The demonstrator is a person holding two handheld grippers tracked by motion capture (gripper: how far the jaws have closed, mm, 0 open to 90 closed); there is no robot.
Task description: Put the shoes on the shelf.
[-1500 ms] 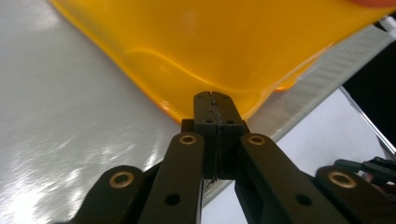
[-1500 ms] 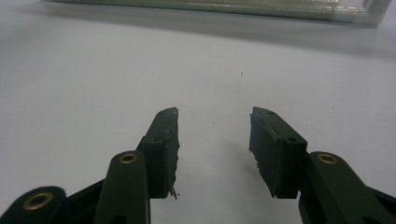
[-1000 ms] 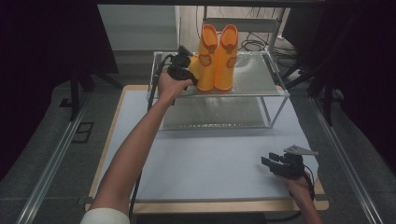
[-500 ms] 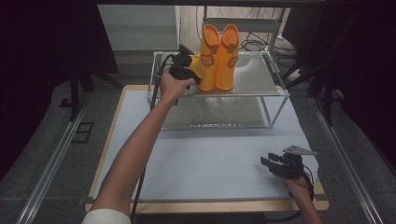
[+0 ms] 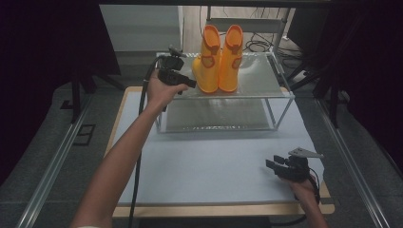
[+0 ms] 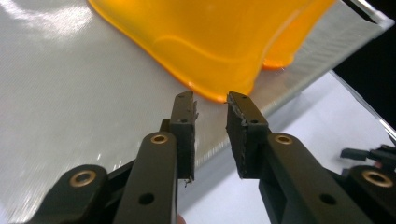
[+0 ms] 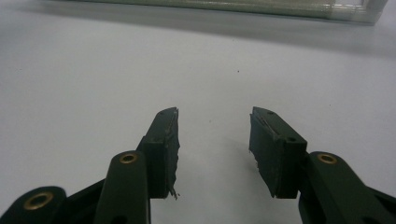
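Orange rubber or soft plastic is my read of the 2 boots point(image 5: 219, 59), glossy, with a translucent glow at the edges in the left gripper view, where the sole rim of the near boot point(image 6: 219, 51) curves just above the jaw tips. Material like that should be light for its bulk, flexible in the shaft and stiffer at the sole, and somewhat slick on the shiny outside. Nothing about it looks fragile. The best hold is likely the thin top edge of a shaft or the pull tab at the side, where 2 pads can pinch a single wall; the broad foot is too wide and too smooth for a sure grip.

Both boots stand upright, side by side and touching, on the top shelf of a wire-framed rack point(image 5: 280, 92) at the far end of the counter point(image 5: 214, 166). Each has a darker orange patch on the shaft and a rounded toe turned toward the person.

Beside the left-hand boot, the left gripper point(image 5: 186, 81) is just off its lower part; its jaws have just been opening and now stand apart with nothing between them, the boot's edge close in front of the tips. On the counter's near right corner, the right gripper point(image 5: 272, 165) rests low and well apart from the rack, with its jaws apart over bare white surface.
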